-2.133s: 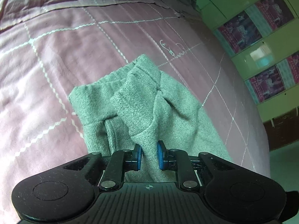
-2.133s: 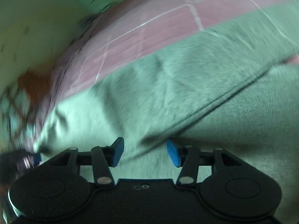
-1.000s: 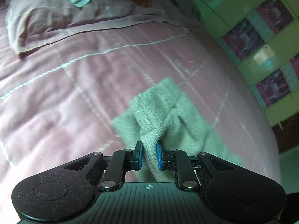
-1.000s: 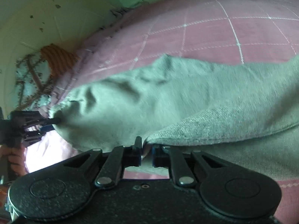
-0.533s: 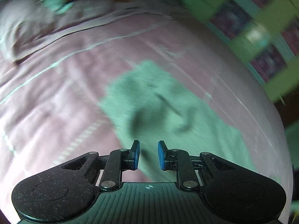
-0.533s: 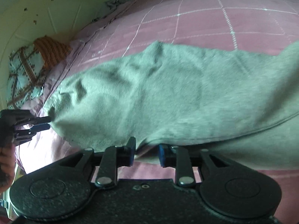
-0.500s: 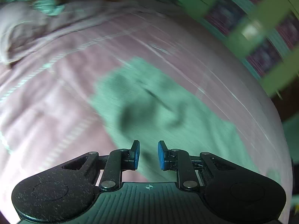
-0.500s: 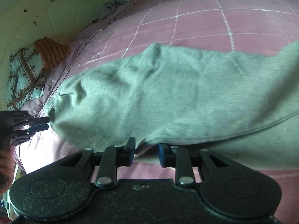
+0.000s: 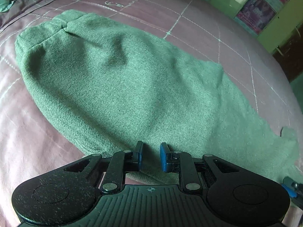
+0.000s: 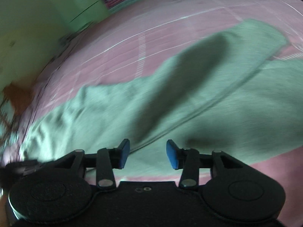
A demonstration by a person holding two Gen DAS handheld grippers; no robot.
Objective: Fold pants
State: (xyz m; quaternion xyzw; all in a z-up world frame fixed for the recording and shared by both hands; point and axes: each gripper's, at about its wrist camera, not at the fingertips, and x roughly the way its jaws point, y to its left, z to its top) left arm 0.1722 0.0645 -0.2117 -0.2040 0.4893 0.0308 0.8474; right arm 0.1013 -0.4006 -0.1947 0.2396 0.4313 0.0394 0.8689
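Observation:
Green pants [image 9: 123, 79] lie flat on the pink checked bedspread [image 9: 28, 132], one leg laid over the other, waistband at the far left. My left gripper [image 9: 151, 156] hovers over their near edge, its blue pads a narrow gap apart with no cloth pinched. In the blurred right wrist view the pants [image 10: 189, 104] spread across the bed [image 10: 151, 43]. Above them my right gripper [image 10: 148, 156] is opening its jaws; a seam runs beneath them and nothing is between the pads. A blue fingertip [image 9: 287, 191] of the right gripper shows at the lower right.
A pillow corner [image 9: 5, 1] lies at the far left of the bed. A green wall with dark pictures [image 9: 255, 13] stands beyond the bed's far right edge, and the green wall [image 10: 47, 9] also fills the upper left of the right wrist view.
The left gripper let go of the bunched fold and moved along the pants, which now lie flat. The right gripper released the hem, its jaws widened, and it swung sideways.

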